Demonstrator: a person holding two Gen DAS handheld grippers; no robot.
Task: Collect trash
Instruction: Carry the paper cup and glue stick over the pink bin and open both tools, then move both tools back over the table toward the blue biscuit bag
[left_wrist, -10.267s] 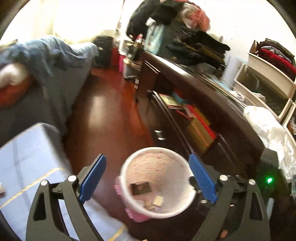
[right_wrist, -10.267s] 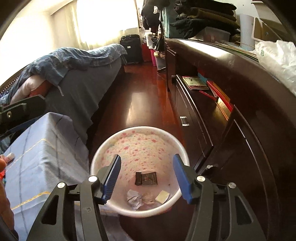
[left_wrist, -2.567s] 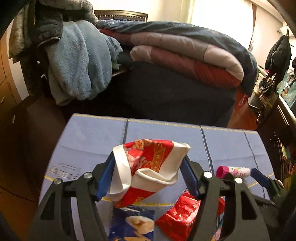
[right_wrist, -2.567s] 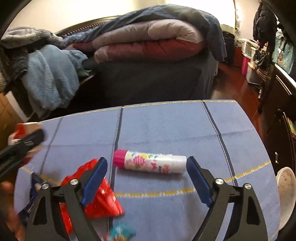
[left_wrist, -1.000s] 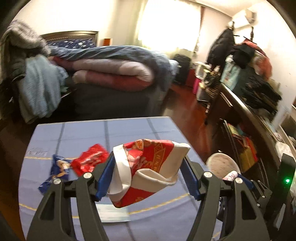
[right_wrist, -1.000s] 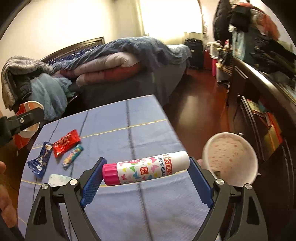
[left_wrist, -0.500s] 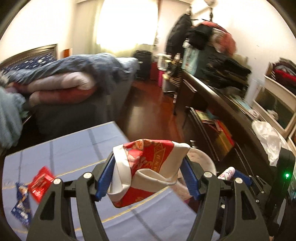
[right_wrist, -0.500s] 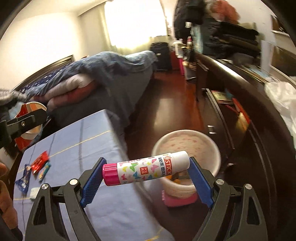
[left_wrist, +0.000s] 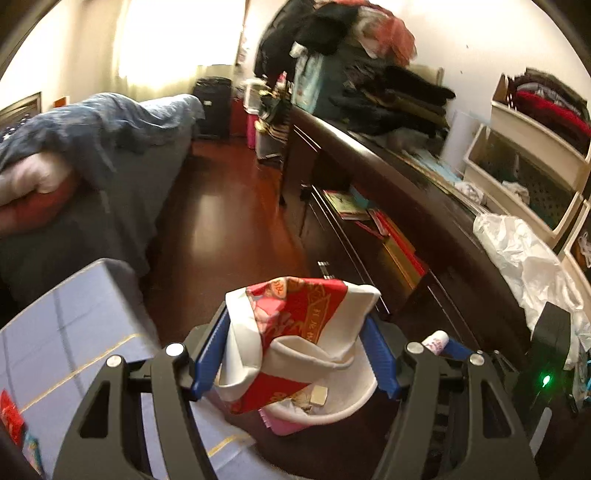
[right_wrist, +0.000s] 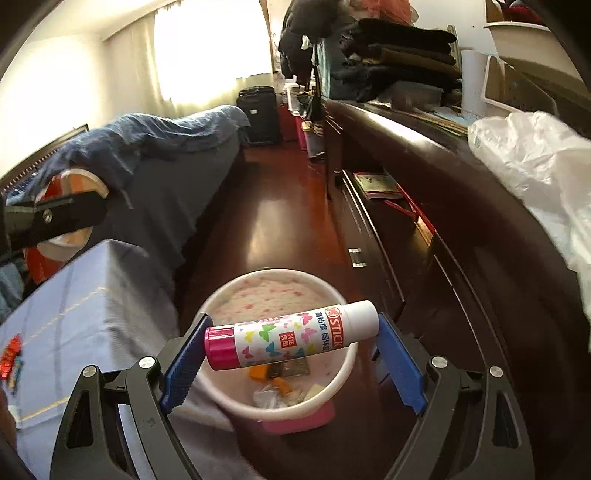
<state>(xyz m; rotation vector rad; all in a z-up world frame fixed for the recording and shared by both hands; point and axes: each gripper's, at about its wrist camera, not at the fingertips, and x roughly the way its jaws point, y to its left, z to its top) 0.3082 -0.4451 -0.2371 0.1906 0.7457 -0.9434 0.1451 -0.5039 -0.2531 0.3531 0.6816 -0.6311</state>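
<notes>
1. Our right gripper (right_wrist: 291, 343) is clamped end to end on the glue stick (right_wrist: 291, 334), pink cap at the left finger, white end at the right one.
2. Half a second ago the trash bin (right_wrist: 343, 380) sat ahead of the stick; now the stick hangs directly over its open mouth, so we judge that letting go would drop it in.
3. Our left gripper (left_wrist: 295, 354) is closed on the crumpled red-and-white paper cup (left_wrist: 295, 332).
4. It has swung off the blue-covered worktop (left_wrist: 66, 332) too, and the cup now covers most of the bin (left_wrist: 354, 398) just below it.
5. Scraps already lie in the bin's bottom.
6. A red wrapper (right_wrist: 9, 354) and other bits lie on the worktop's far left, so we expect more trips after both items are released.
</notes>
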